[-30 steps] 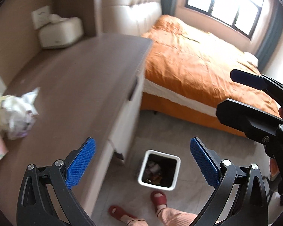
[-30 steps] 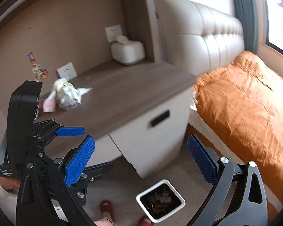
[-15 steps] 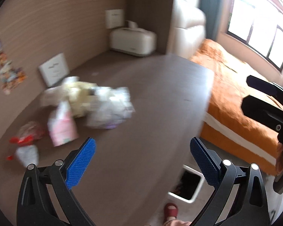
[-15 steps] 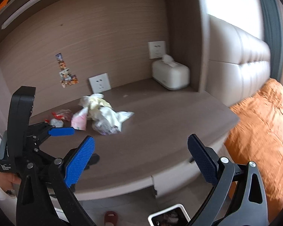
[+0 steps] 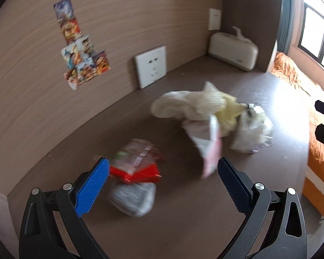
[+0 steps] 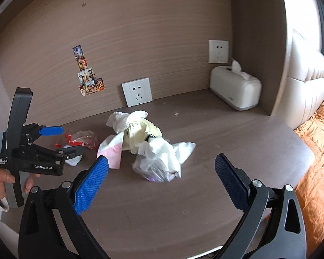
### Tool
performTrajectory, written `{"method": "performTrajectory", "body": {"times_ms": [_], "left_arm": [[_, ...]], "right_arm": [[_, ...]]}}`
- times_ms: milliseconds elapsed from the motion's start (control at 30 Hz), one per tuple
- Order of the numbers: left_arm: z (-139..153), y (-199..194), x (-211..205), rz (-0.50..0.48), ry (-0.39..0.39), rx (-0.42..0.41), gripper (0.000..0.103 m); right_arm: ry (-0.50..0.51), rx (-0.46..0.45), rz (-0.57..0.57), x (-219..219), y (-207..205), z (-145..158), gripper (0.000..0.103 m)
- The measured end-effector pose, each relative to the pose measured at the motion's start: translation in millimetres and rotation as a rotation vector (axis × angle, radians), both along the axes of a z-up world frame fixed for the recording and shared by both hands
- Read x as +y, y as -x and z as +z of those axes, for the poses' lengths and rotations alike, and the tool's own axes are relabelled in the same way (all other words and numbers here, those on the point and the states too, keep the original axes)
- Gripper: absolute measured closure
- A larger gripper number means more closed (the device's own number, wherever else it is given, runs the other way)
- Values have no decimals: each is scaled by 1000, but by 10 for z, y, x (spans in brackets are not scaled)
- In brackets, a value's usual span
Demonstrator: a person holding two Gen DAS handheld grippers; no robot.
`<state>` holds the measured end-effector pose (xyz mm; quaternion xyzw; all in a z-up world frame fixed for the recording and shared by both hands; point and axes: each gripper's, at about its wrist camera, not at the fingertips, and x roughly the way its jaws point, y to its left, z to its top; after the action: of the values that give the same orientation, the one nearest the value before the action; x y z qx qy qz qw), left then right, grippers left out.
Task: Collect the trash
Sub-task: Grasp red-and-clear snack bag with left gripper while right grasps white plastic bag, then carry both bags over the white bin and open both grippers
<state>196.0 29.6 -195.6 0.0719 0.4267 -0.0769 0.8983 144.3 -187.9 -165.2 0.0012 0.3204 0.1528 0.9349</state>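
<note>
Left gripper (image 5: 162, 183): jaws spread wide, nothing between the blue pads; it hangs above the near-left part of the desk, seen in the right wrist view at 9 o'clock, held by a hand (image 6: 2, 179).
Right gripper (image 6: 161, 181): jaws spread wide, holding nothing; it hangs over the front of the desk, facing the main trash pile.
Desk (image 6: 237, 133): brown wood-grain top set in a wall niche; all the trash lies on it.
Main trash pile (image 6: 149, 138): crumpled white tissue, pale yellow paper and a clear plastic bag heaped together, at 12 o'clock from the right gripper and at 1 o'clock in the left wrist view (image 5: 207, 112).
Pink wrapper (image 6: 114, 153): touches the left side of the pile; in the left wrist view (image 5: 209, 149) it lies just beyond the right pad, blurred.
Red wrapper (image 5: 138, 164): red and clear packaging just ahead of the left gripper, at 11 o'clock from its centre; apart from the main pile.
Grey-white wad (image 5: 132, 196): touches the near edge of the red wrapper, between the left gripper's pads in the view; blurred.
Tissue box (image 6: 235, 90): white, in the far-right corner at 2 o'clock, one tissue sticking up.
Wall socket (image 6: 137, 94): white plate leaning at the back wall, at 12 o'clock behind the pile.
Stickers (image 6: 88, 75): colourful column on the back wall at 11 o'clock.
Bed (image 6: 319, 142): orange cover, at 3 o'clock beyond the desk edge.
</note>
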Motion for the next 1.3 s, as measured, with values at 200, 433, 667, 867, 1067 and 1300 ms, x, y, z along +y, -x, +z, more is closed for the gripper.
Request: {"method": "performTrajectory", "body": {"times_ms": [200, 433, 667, 867, 1067, 1300], "left_arm": [[-184, -238, 114, -50, -4, 47, 5], [-396, -480, 197, -110, 34, 142, 13], [-526, -576, 229, -143, 82, 208, 65], [-386, -539, 191, -160, 94, 182, 78], [-124, -404, 134, -164, 113, 138, 79], [226, -179, -32, -180, 179, 94, 79]], "right_arm": [[34, 45, -48, 173, -280, -232, 5], [56, 123, -112, 266, -576, -529, 5], [52, 169, -97, 317, -710, -692, 45], [35, 157, -101, 277, -628, -639, 72], [-5, 95, -113, 141, -415, -335, 72], [-23, 24, -111, -28, -105, 52, 72]]}}
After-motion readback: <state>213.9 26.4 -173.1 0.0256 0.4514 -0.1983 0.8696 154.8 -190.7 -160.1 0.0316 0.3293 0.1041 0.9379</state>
